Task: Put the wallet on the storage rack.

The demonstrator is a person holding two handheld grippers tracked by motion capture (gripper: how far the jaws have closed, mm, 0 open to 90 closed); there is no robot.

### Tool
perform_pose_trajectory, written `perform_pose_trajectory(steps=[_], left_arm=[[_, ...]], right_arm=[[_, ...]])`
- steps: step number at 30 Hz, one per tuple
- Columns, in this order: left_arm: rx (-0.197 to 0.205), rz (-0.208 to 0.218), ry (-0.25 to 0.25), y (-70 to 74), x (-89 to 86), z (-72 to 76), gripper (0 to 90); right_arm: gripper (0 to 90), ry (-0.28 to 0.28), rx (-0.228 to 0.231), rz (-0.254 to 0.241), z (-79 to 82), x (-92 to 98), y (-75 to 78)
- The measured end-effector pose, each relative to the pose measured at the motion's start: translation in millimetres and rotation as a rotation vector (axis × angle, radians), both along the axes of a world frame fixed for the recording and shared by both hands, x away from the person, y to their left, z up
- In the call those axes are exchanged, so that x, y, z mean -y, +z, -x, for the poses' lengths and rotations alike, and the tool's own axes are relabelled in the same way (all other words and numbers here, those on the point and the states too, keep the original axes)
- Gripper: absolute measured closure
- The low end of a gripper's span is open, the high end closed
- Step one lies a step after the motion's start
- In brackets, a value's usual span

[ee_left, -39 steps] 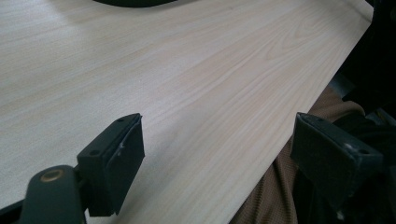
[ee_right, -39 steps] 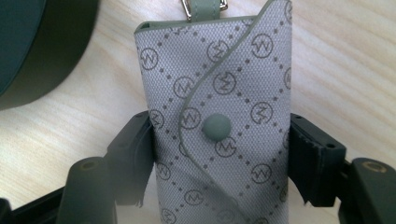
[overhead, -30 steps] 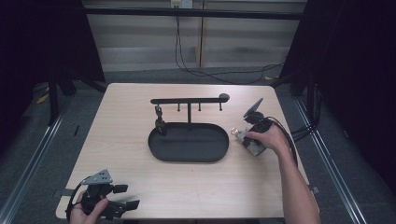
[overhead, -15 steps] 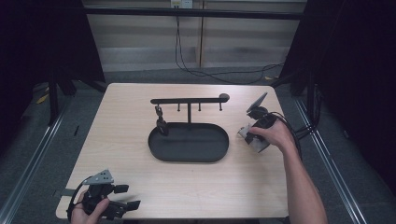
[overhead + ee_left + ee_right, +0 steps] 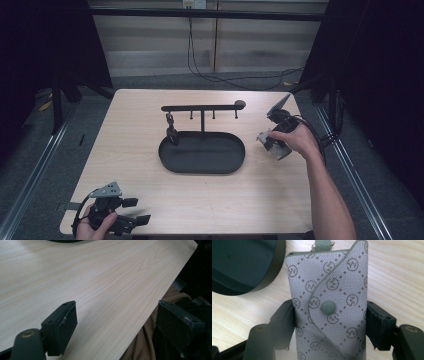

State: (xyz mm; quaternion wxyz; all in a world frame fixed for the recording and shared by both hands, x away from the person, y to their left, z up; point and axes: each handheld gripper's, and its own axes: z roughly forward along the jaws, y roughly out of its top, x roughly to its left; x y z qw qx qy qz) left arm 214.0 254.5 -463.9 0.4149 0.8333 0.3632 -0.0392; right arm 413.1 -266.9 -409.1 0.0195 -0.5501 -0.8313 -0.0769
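**One pouch clamped in my right gripper, beside the black tray**

Two grippers are in my hands at a pale wooden table [image 5: 125, 140]. My right gripper [image 5: 329, 315] is closed on a grey patterned pouch [image 5: 329, 290]; its two black jaws press the pouch's left and right edges, with the pouch filling the whole gap between them. In the right gripper view the pouch stands lengthwise between the jaws and reaches well beyond their tips. Its curved flap is fastened by a round green snap [image 5: 328, 307] that sits level with the jaw pads. A green strap tab [image 5: 323, 244] shows at the pouch's far end.

In the high view my right gripper [image 5: 274, 142] and the pouch [image 5: 270, 145] sit just to the right of the oval black tray [image 5: 200, 167], apart from its rim. From the tray rises a post carrying a bar with hooks [image 5: 200, 107]. A small dark object [image 5: 171, 131] hangs from the leftmost hook, over the tray's left end.

My left gripper [image 5: 117, 327] rests at the table's near left corner, well apart from the tray. Its jaws stand wide open with nothing between them.
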Motion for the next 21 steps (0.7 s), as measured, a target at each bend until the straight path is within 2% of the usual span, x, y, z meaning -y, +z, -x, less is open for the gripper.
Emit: perform_pose_trajectory(steps=[8,17,21], left_arm=[[0.009,-0.006,-0.003,1.0,0.6,0.7,17.5],[0.005,-0.005,-0.008,0.9,0.2,0.5,17.5],[0.002,0.001,0.010,1.0,-1.9,0.3,17.5]], right_arm=[[32.1,-0.015,0.022,-0.005,5.9,-1.9,15.0],[32.1,-0.038,0.052,-0.070,13.3,-1.6,28.3],[32.1,-0.040,0.063,-0.093,16.6,-5.0,33.2]])
